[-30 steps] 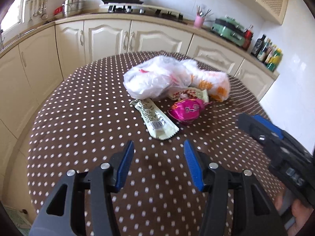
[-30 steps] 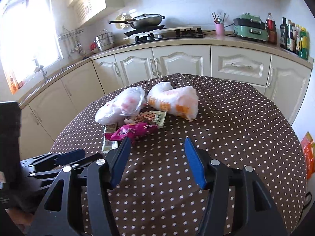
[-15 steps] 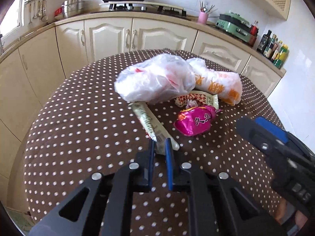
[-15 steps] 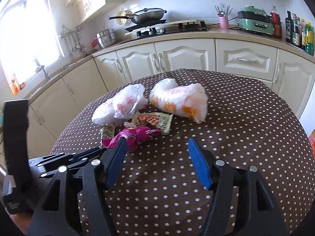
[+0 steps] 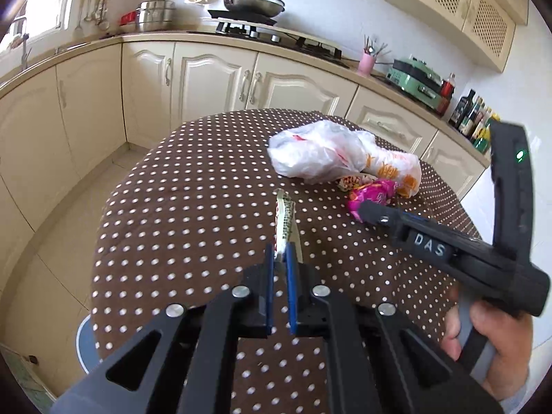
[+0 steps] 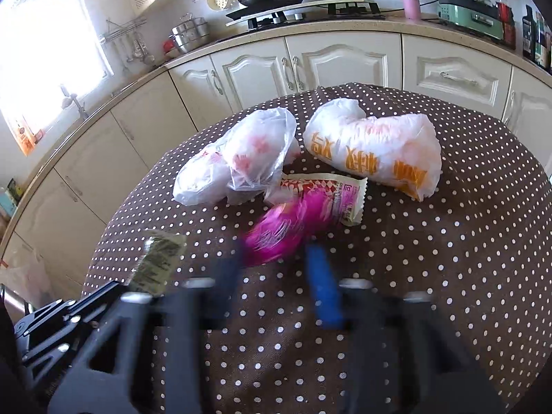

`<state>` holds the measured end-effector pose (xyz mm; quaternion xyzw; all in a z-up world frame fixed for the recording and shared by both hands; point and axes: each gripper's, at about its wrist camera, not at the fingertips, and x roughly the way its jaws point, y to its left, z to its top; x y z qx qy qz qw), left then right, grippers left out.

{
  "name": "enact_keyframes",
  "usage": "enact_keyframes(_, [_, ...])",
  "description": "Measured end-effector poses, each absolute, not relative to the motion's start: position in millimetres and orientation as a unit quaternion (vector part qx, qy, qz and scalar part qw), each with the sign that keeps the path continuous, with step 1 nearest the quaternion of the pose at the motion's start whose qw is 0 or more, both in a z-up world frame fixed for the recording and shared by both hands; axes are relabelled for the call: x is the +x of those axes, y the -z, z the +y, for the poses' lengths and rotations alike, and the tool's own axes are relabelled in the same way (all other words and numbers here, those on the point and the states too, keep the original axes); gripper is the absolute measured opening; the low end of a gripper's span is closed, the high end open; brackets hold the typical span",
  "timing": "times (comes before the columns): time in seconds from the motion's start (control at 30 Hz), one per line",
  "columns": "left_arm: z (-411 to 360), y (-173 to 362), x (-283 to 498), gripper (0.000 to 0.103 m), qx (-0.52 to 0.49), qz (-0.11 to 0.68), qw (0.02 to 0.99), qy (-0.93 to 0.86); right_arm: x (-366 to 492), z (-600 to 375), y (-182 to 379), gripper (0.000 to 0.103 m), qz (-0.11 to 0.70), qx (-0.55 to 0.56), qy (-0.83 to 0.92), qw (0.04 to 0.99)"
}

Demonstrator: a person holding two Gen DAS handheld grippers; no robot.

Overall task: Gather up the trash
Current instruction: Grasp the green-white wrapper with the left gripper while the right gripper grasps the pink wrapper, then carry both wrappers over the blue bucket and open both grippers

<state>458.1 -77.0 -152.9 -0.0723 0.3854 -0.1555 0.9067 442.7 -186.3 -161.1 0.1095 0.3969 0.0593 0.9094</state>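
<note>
My left gripper (image 5: 280,258) is shut on the near end of a long green-and-white wrapper (image 5: 284,220), which stands edge-on off the brown dotted tablecloth (image 5: 189,207). In the right wrist view that wrapper (image 6: 158,265) sticks up from the left gripper (image 6: 120,293) at lower left. My right gripper (image 6: 276,272) is blurred. Its jaws are closing around a crumpled pink wrapper (image 6: 286,231), and the pads press its sides. The left wrist view shows the right gripper (image 5: 365,212) tip-on at the pink wrapper (image 5: 372,193).
Behind the pink wrapper lie a red-and-white wrapper (image 6: 331,189), a white plastic bag (image 6: 241,158) and an orange-printed bag (image 6: 376,151). A hand (image 5: 493,338) holds the right gripper's handle. Kitchen cabinets (image 5: 214,76) curve around the far side of the round table.
The left gripper shut on the green wrapper and raised it on edge. The right gripper moved forward to the pink wrapper and narrowed around it.
</note>
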Motion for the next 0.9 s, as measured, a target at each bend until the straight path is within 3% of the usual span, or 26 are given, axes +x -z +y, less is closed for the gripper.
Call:
enact_keyframes(0.03, [-73,152,456,0.006,-0.075,0.383,0.907,0.157,440,-186,160,0.005,0.393,0.107,-0.062,0.911])
enact_keyframes(0.13, [-61,148,448,0.006,-0.085,0.377,0.909,0.159,428,-181,151,0.003,0.376,0.083,-0.055,0.921])
enact_keyframes(0.53, [8,136,410,0.006,-0.136,0.347,0.918,0.137,390,-121,132,0.002,0.349,0.053,-0.112,0.929])
enact_keyframes(0.9, [115,147,367,0.006,-0.178,0.333,0.924,0.058,374,20,133,0.002,0.353,0.021,-0.237,0.905])
